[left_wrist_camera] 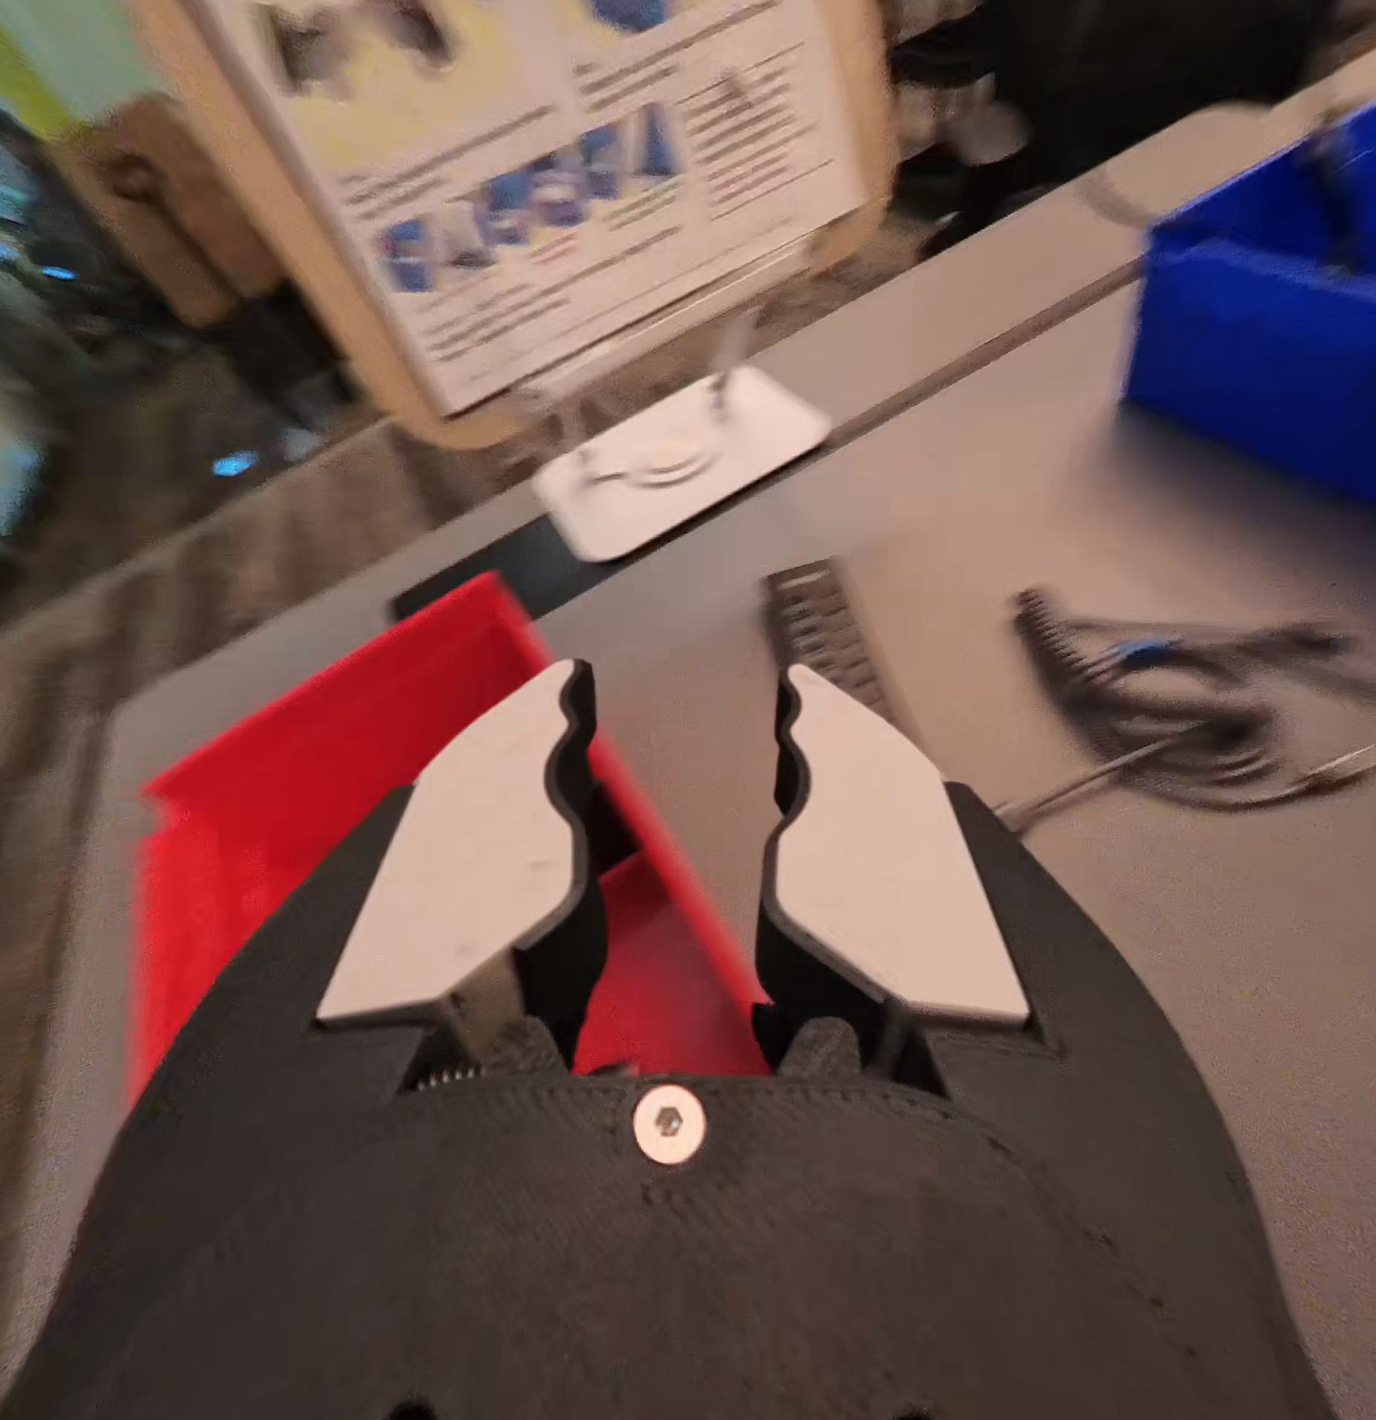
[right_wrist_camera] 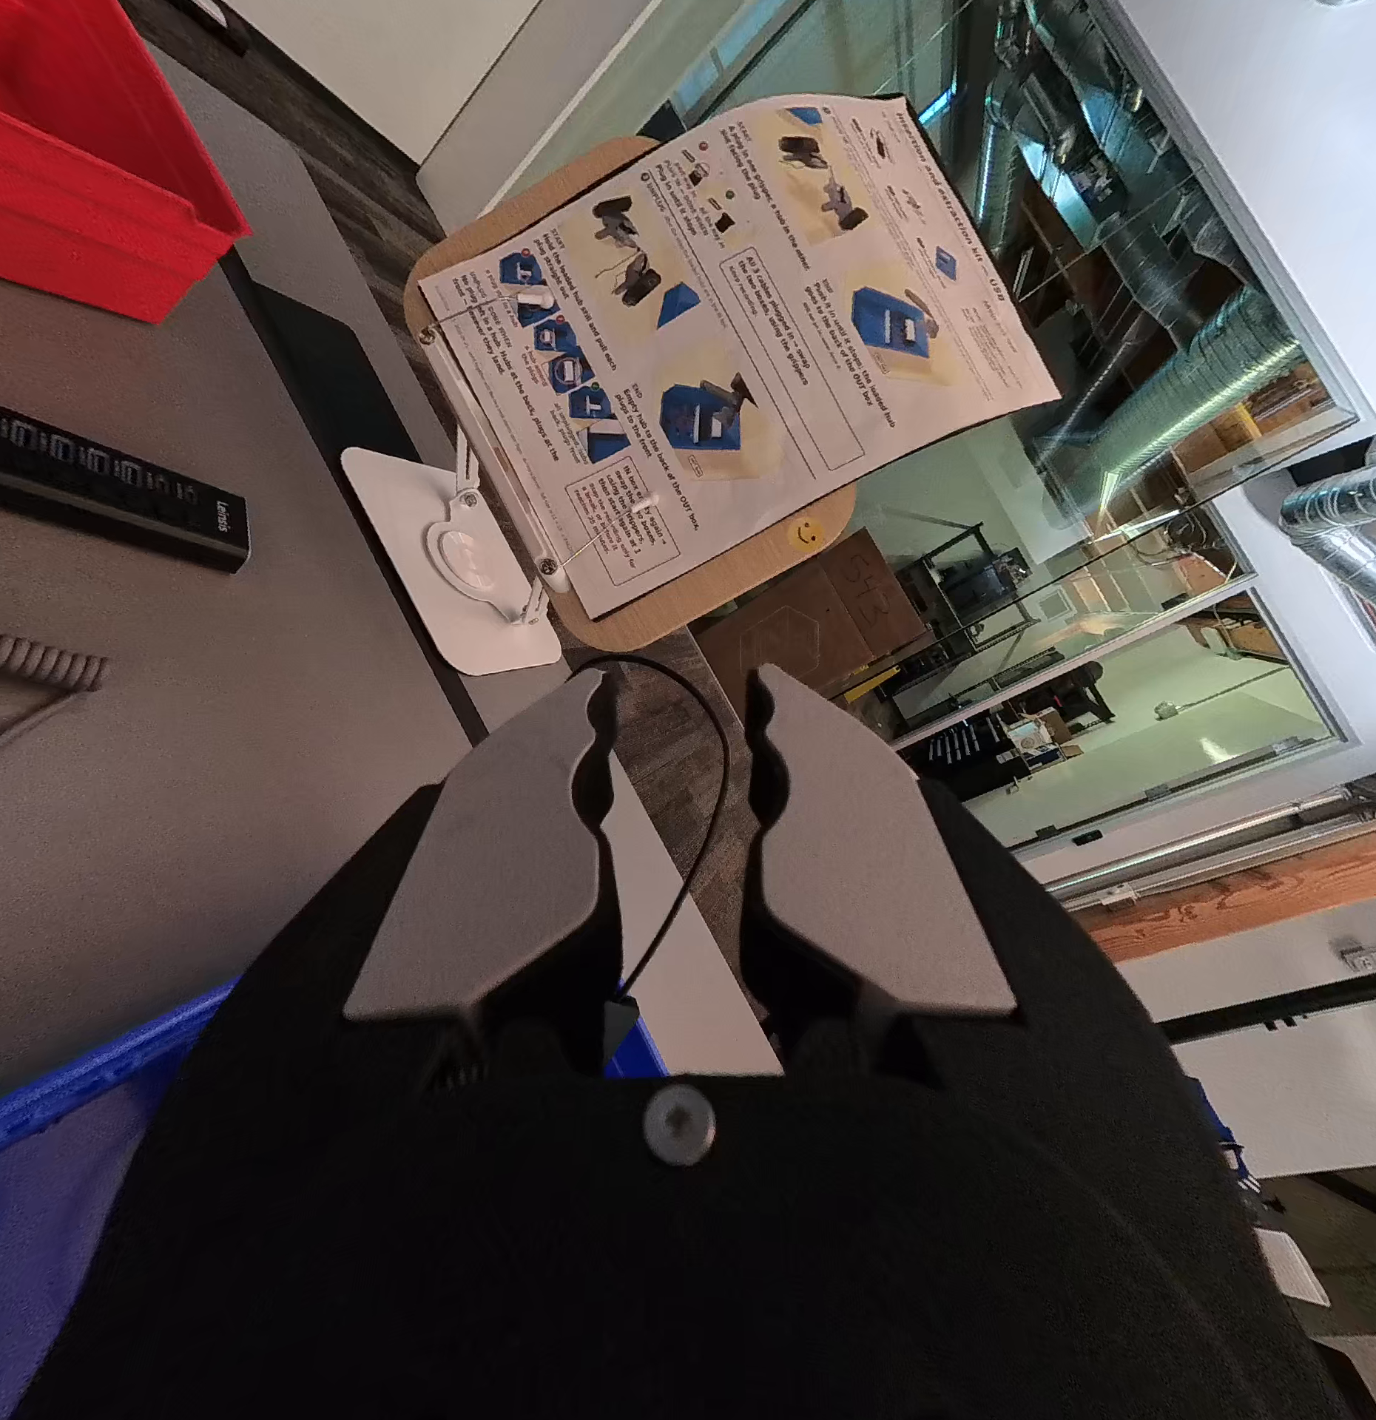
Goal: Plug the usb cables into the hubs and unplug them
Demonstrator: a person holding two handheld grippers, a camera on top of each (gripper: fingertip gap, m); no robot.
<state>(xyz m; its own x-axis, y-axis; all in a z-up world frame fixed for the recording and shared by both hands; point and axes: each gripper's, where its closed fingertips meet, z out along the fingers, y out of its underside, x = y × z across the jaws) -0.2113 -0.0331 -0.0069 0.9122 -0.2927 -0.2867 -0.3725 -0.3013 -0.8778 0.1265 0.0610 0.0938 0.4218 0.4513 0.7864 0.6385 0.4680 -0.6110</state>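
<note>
My left gripper [left_wrist_camera: 685, 676] is open and empty, held low over the right wall of a red bin [left_wrist_camera: 301, 768]. This view is motion-blurred. A long black USB hub [left_wrist_camera: 823, 638] lies on the grey table just beyond its right finger, and a tangle of dark cables [left_wrist_camera: 1177, 707] lies further right. My right gripper [right_wrist_camera: 681, 680] is open and rolled sideways over a blue bin [right_wrist_camera: 70, 1114]. A thin black cable [right_wrist_camera: 719, 776] loops through the gap between its fingers and ends in a small black plug [right_wrist_camera: 619, 1026] deep between them; I cannot tell whether it touches them. The hub [right_wrist_camera: 108, 492] also shows here at the left.
An instruction sheet on a wooden board [left_wrist_camera: 577, 215] [right_wrist_camera: 700, 330] stands on a white base [left_wrist_camera: 685, 469] at the table's far edge. The blue bin [left_wrist_camera: 1269, 361] sits at the right. A coiled grey cable [right_wrist_camera: 39, 668] lies near the hub. The red bin [right_wrist_camera: 78, 169] shows top left. Some 35 cm of space lies between my two pairs of fingers.
</note>
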